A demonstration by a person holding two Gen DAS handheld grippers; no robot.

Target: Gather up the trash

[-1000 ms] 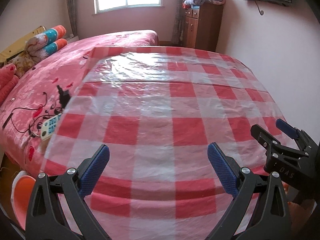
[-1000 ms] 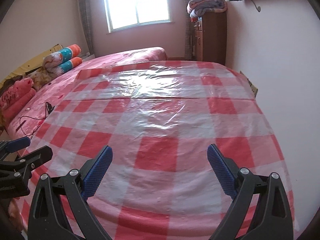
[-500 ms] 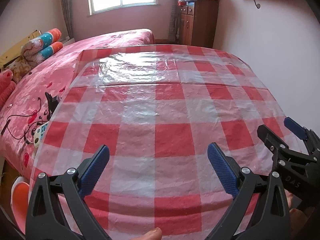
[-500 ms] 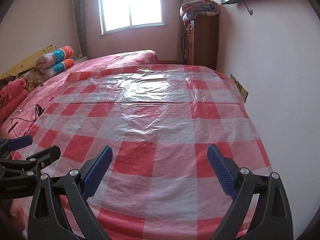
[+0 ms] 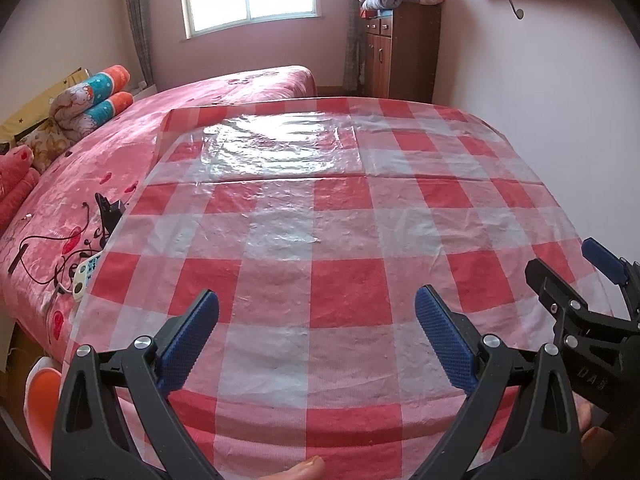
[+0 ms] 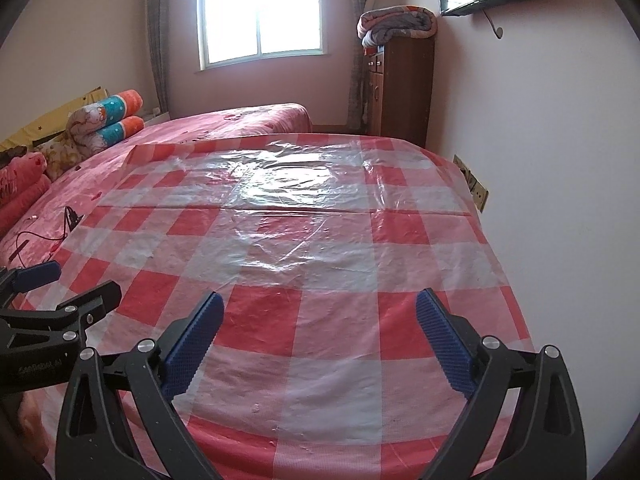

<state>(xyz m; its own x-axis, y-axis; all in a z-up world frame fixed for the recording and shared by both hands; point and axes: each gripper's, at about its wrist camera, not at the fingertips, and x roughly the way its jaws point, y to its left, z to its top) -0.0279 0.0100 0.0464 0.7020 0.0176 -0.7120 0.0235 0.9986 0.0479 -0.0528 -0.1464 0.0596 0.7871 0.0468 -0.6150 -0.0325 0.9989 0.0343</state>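
So I've got both grippers out over the checked plastic sheet (image 5: 344, 240) that's spread on the bed (image 5: 80, 168). Left gripper (image 5: 316, 320) is spread wide with nothing between its pads, and so is the right gripper (image 6: 320, 320). Honestly, I can't spot any trash on the sheet in either view, so there's nothing to grab yet. What worries me is the stuff just off the sheet's left edge: a remote (image 5: 86, 276) and a tangle of black cable (image 5: 52, 240). If I go hunting over there I could snag the cable or scoop up the remote by mistake. Also, that sheet's thin and crinkly, so a low pinch would probably bunch it up.
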